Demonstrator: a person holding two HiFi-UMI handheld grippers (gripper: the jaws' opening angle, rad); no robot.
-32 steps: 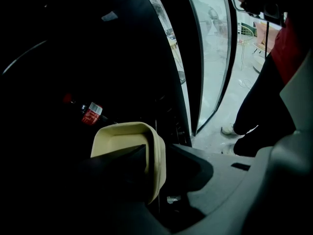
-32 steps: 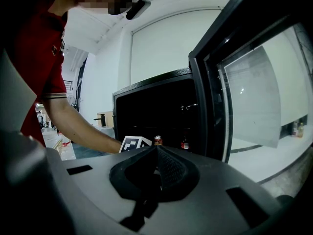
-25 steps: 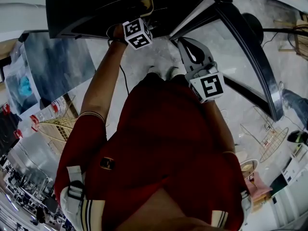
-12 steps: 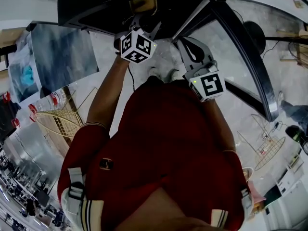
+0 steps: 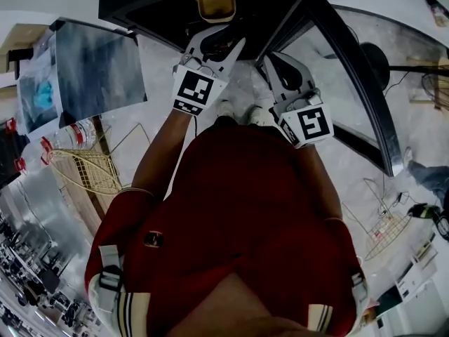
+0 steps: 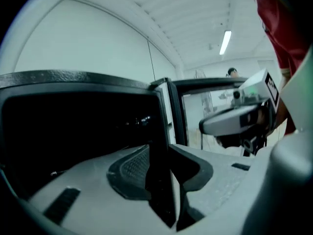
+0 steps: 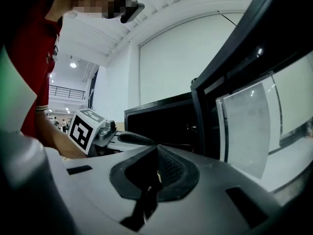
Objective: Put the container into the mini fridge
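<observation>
The black mini fridge stands open at the top of the head view, its glass door swung out to the right. A tan container sits inside it, apart from both grippers. My left gripper hangs just in front of the opening, below the container. Its jaws are closing with nothing between them, and a dark gap still shows in the left gripper view. My right gripper is held beside the door's hinge edge, its pads meeting with nothing in them.
A wire basket and bottles stand on the floor at the left, beside a leaning blue-grey picture. Another wire basket lies at the right. The person's red shirt fills the lower middle.
My left gripper has drawn back out of the fridge opening toward the person, leaving the container inside. The right gripper has stayed about where it was.
</observation>
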